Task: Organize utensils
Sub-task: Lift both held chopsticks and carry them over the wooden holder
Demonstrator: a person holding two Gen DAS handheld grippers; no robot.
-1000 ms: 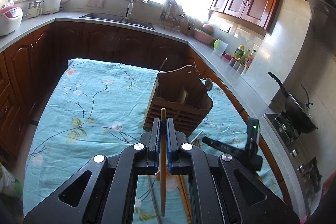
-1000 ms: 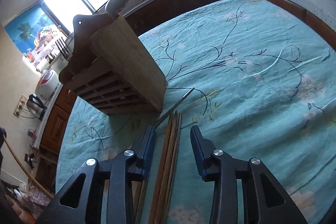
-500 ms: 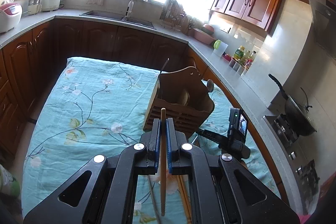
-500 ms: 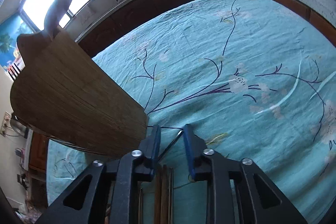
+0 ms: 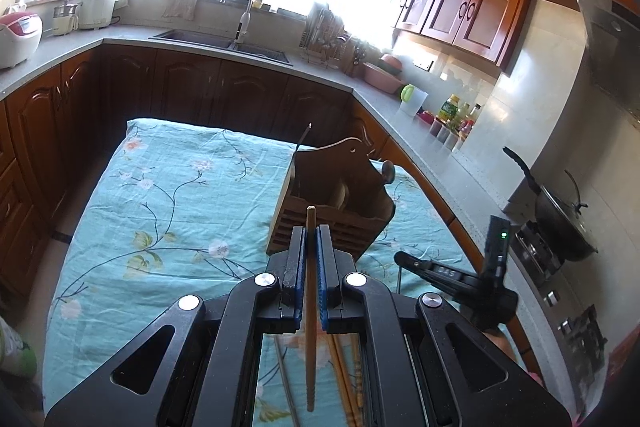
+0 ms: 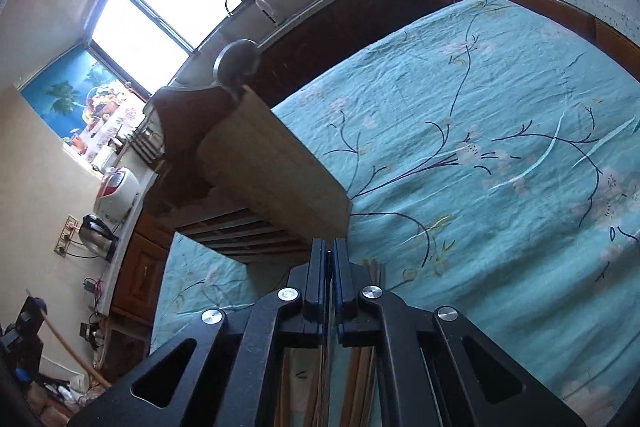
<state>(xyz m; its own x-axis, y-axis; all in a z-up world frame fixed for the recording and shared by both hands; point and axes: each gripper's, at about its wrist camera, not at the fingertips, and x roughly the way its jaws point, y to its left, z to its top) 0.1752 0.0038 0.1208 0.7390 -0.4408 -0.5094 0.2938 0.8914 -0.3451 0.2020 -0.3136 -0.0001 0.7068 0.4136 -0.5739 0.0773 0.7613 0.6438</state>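
Observation:
My left gripper [image 5: 310, 231] is shut on a wooden chopstick [image 5: 310, 307] and holds it above the table, just in front of the wooden utensil holder [image 5: 332, 203]. The holder has a spoon [image 5: 386, 171] and a thin metal stick [image 5: 303, 137] in it. My right gripper [image 6: 330, 245] is shut on a thin metal chopstick [image 6: 329, 339], close to the holder's side wall [image 6: 272, 163]. It shows in the left wrist view [image 5: 404, 259] at the right, low over the cloth. More wooden chopsticks [image 5: 348, 379] and a metal one [image 5: 286, 379] lie on the cloth below.
The table carries a turquoise floral cloth [image 5: 160, 211]. Dark wood cabinets and a grey counter [image 5: 420, 131] run along the far and right sides, with a sink [image 5: 224, 41], bottles and a wok [image 5: 560, 215] on the stove at right.
My right gripper went from open around the chopsticks on the cloth to shut on the thin metal one, next to the holder. My left gripper kept its chopstick and barely moved.

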